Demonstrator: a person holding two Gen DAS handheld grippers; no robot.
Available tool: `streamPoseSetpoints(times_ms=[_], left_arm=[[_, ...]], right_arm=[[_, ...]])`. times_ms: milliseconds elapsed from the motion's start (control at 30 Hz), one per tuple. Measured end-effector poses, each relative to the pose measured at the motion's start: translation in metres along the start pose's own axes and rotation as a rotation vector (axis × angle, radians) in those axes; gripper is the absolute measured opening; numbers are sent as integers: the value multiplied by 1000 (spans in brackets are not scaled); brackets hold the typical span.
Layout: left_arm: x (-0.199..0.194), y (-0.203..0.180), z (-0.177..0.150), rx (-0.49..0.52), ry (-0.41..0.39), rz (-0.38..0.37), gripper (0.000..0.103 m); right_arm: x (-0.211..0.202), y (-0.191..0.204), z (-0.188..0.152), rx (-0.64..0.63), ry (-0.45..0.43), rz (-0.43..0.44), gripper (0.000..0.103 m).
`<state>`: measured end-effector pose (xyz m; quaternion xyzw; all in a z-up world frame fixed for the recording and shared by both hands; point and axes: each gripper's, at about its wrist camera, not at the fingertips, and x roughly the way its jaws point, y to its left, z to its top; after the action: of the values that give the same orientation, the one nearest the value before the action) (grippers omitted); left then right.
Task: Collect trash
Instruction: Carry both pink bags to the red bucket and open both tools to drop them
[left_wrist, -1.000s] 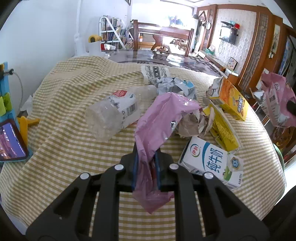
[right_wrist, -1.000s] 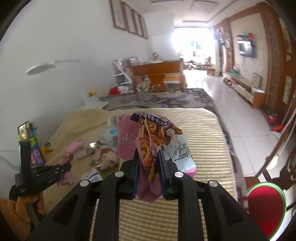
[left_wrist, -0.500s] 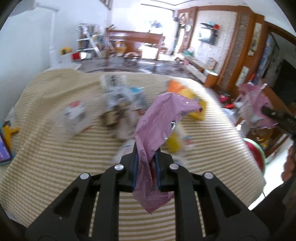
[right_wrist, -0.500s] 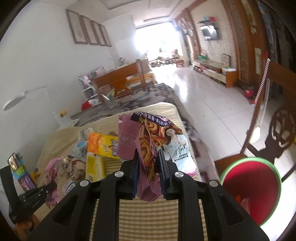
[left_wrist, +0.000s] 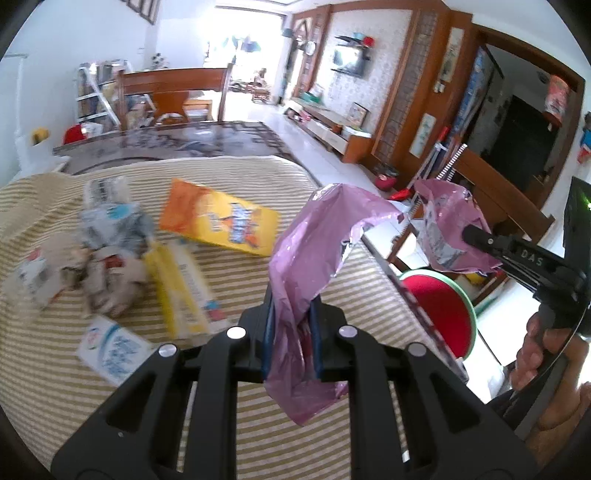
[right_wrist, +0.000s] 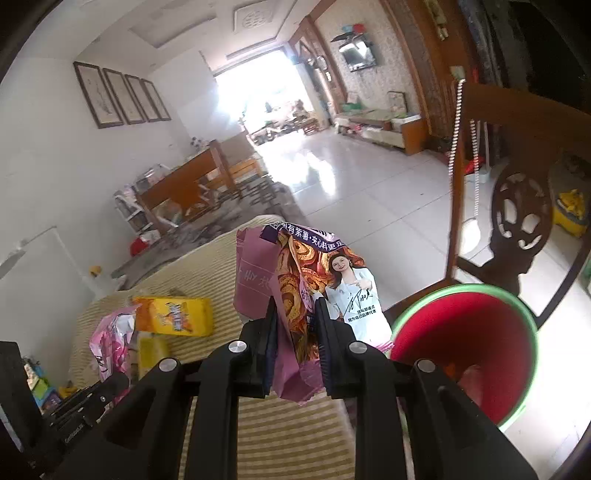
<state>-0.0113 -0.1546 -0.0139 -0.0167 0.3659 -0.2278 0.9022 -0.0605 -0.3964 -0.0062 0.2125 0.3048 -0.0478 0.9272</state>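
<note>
Left claw (left_wrist: 291, 339) is clenched on a crumpled pink plastic wrapper (left_wrist: 314, 251), which sticks up above the pads and hangs out below them, over the striped cloth of the tabletop (left_wrist: 74, 398). Right claw (right_wrist: 295, 347) is clamped on a purple snack bag (right_wrist: 314, 273) w/ printed pastry swirls and a figure in white; the bag stands upright above the pads. From the right wrist cam, a red bin w/ green rim (right_wrist: 465, 343) sits on the floor at approx 3 o'clock of that claw, just off the tabletop edge, w/ some scraps inside. In the left wrist view, the same bin shows at 3 o'clock below the right claw's bag. More trash lies on the cloth at 9–11 o'clock of the left claw: orange-yellow carton (left_wrist: 218, 221), yellow box (left_wrist: 184, 291), white-blue milk carton (left_wrist: 110, 350), crumpled paper and wrappers (left_wrist: 110, 236), blurred. A person's hand (left_wrist: 543, 350) grips the right tool's handle at the far right.
</note>
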Motion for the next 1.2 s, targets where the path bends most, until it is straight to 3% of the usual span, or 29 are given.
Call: streamPoseSetpoints(times_ms=[367, 867, 900, 967, 1000, 1033, 1067, 1200], left_arm=[[32, -56, 23, 86, 18, -89, 15], [119, -161, 27, 141, 221, -313, 17], [128, -170, 26, 152, 247, -334, 22], [138, -179, 26, 163, 281, -345, 46], [141, -182, 25, 162, 287, -345, 59], [142, -184, 24, 160, 281, -352, 60], [142, -184, 24, 160, 280, -355, 60], [140, -183, 19, 173, 275, -347, 64]], right_arm=[[-13, -41, 11, 108, -41, -84, 19], [-30, -113, 10, 365, -58, -300, 21], [-31, -116, 9, 375, -59, -304, 22], [-31, -122, 9, 401, -53, -318, 23], [-31, -126, 8, 413, -48, -340, 33], [-31, -127, 8, 421, -49, -350, 50], [-32, -128, 8, 429, -54, -360, 58], [-38, -127, 9, 440, -84, -387, 63]])
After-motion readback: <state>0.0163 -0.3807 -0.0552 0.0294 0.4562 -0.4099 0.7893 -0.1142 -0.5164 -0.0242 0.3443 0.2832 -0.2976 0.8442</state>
